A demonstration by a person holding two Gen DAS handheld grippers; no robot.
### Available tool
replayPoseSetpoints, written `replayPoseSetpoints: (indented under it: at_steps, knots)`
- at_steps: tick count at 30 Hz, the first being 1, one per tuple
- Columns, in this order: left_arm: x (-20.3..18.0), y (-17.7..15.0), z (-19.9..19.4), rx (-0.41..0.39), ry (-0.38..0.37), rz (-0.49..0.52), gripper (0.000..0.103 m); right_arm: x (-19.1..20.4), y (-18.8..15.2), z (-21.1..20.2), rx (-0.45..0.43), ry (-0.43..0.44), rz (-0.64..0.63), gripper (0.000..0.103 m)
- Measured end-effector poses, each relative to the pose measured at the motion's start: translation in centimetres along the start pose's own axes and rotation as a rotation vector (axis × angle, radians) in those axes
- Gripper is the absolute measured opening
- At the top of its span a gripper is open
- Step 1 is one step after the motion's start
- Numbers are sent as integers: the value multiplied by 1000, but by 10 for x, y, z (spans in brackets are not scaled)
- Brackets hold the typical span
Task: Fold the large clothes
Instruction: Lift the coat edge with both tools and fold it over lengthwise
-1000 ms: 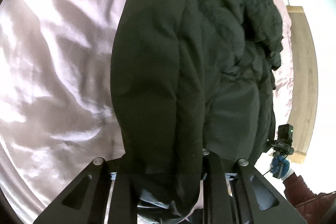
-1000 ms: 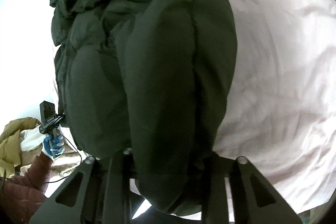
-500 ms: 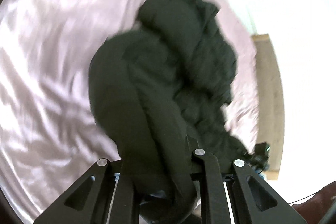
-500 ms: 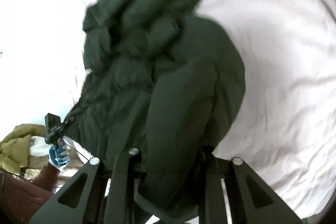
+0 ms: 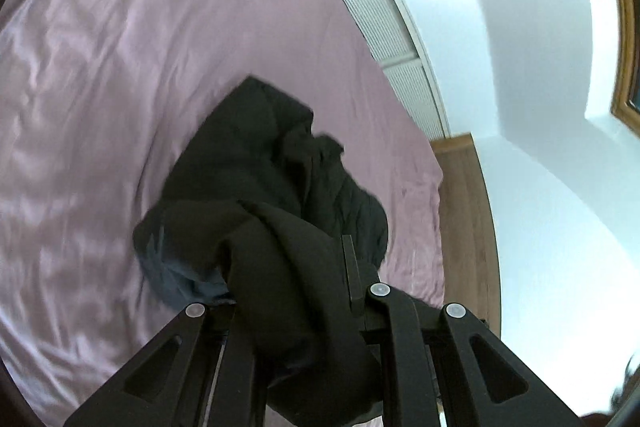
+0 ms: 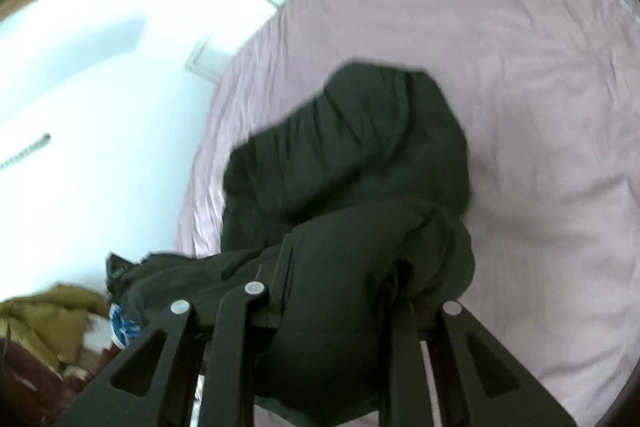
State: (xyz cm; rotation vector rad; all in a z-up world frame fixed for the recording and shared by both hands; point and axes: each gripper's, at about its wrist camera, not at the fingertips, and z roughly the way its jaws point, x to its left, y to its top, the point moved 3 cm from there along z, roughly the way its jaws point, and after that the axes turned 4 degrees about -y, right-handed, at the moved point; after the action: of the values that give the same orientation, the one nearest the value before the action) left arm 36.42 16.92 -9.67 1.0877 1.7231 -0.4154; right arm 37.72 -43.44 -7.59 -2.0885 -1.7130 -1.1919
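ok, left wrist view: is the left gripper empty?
No, the left gripper is clamped on a bunched fold of the black puffer jacket.

- The black jacket (image 5: 256,195) fills the near middle of the pink bedsheet (image 5: 120,87), bunched between each gripper's fingers and blocking the way straight ahead.
- Left and far of the jacket, in the left wrist view, the sheet lies bare.
- A wooden bed frame (image 5: 464,211) and white wall (image 5: 520,47) close the right side.
- A clothes pile (image 6: 48,323) crowds the near left in the right wrist view.
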Motion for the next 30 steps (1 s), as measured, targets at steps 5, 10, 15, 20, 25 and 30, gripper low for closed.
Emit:
replayPoseSetpoints:
  at_steps: [5,10,15,20,25,30]
  knots:
    - [3,65,55,-23,75,-1,13,-3,67,27,-51,5,40,17]
    - [28,120,131,-4,221,-33,14,-17,120,83,-52,-80,132,17]
    - [49,148,193,19,319,-29,17,-42,159,146,-50,-188,208,19]
    - [72,151,222,43,352,-76,18,-72,171,194,-30,-236,275,20]
    - [68,153,209,17,300,-127,33,-83,169,205,-42,-204,351,29]
    - [49,166,173,-71,168,-187,69,-69,179,191,-59,-177,308,54]
